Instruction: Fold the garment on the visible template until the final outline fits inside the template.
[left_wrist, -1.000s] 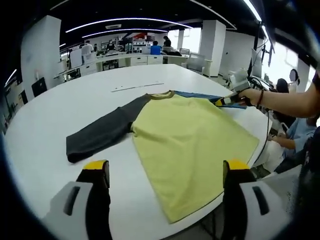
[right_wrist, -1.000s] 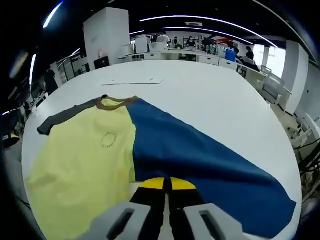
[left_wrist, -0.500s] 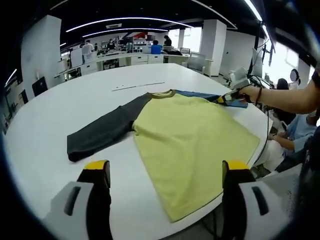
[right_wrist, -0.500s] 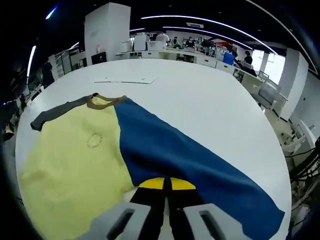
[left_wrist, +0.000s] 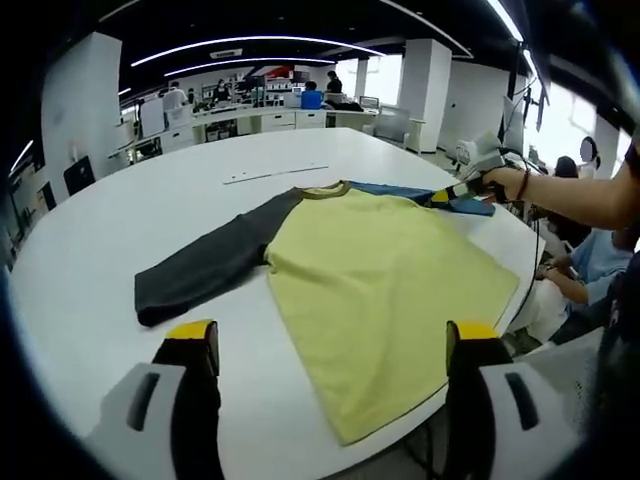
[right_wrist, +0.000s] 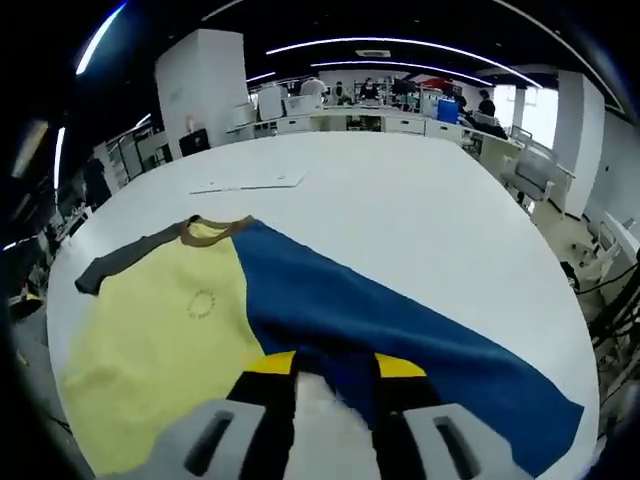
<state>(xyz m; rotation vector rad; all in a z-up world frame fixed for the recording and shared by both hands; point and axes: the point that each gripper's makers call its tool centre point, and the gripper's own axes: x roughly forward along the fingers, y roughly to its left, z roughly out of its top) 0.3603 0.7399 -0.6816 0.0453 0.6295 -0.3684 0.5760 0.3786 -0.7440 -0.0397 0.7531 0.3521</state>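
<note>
- Dragging the blue sleeve (right_wrist: 400, 330) sideways could pull the yellow-bodied shirt (left_wrist: 385, 285) off the white table (left_wrist: 90, 250) edge, where its hem already overhangs.
- Right gripper (right_wrist: 335, 372): jaws parted slightly, sleeve fabric bunched between them; a firm hold is uncertain.
- Left gripper (left_wrist: 335, 345): jaws spread wide, holding nothing, short of the shirt.

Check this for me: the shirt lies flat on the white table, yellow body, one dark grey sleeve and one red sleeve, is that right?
Not quite. The shirt does lie flat on the white table with a yellow body and a dark grey sleeve, but the other sleeve is blue, not red. The right gripper view shows it plainly.
</note>
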